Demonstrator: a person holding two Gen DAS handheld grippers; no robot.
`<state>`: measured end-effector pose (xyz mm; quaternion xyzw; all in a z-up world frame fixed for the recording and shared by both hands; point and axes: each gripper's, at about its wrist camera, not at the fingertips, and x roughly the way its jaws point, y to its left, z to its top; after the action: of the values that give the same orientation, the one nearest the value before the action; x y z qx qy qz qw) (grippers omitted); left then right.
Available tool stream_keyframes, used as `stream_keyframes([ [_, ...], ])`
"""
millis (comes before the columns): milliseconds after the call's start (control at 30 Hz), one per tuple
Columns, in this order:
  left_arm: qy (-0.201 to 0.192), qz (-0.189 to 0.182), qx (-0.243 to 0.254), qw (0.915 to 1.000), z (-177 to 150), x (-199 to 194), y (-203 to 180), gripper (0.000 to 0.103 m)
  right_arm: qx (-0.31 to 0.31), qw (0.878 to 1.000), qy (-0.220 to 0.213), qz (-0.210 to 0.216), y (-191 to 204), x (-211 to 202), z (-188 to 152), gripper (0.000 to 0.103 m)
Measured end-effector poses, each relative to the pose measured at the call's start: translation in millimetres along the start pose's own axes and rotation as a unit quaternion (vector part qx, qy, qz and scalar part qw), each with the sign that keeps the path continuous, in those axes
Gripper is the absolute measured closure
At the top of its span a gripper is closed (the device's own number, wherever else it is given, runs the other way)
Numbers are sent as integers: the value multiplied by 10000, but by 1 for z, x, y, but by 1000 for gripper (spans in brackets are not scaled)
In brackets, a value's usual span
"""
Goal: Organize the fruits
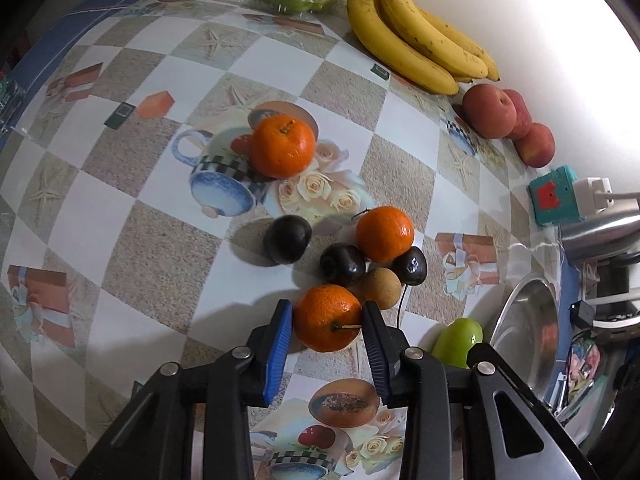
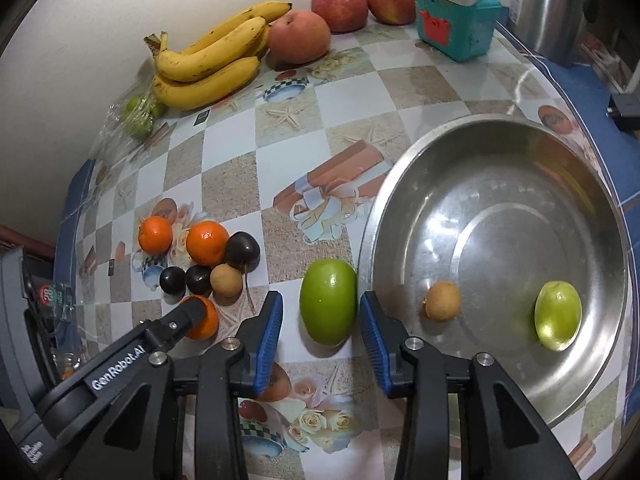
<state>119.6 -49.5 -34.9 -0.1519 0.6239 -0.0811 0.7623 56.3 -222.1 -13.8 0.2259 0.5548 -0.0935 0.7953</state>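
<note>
While the left gripper (image 1: 327, 330) sits clamped on a firm orange (image 1: 328, 322) at lower centre, the right gripper (image 2: 321, 314) stands apart around a smooth, slippery green fruit (image 2: 328, 301) — better gripped at its widest middle.

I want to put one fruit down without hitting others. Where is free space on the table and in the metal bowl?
Free: the cloth between the bananas, the small-fruit cluster and the metal bowl; also the bowl's far half, beyond the brown fruit and green fruit. Crowded: the cluster around the near orange, and the wall edge with the peaches.
</note>
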Motion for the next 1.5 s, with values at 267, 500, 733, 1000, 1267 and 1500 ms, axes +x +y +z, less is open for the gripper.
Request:
stream_keyframes([
  [267, -44, -64, 1, 10000, 1, -5, 1, 65, -170, 9998, -4, -103, 8, 8, 1, 66],
  [500, -49, -75, -17, 10000, 1, -7, 1, 65, -390, 9992, -74, -98, 15, 8, 0, 66],
  [733, -108, -64, -55, 9999, 2, -10, 4, 65, -437, 9986, -287, -1, 21, -1, 2, 66],
  [1000, -96, -45, -79, 9999, 1, -9, 4, 65, -457, 9989, -81, -22, 23, 19, 3, 66],
  [1267, -80, -22, -103, 9999, 1, -8, 4, 65, -389, 9992, 22, 57, 25, 36, 1, 65],
  [1500, -78, 7, -113, 9999, 1, -7, 4, 65, -448, 9990, -23, 33, 27, 39, 0, 65],
])
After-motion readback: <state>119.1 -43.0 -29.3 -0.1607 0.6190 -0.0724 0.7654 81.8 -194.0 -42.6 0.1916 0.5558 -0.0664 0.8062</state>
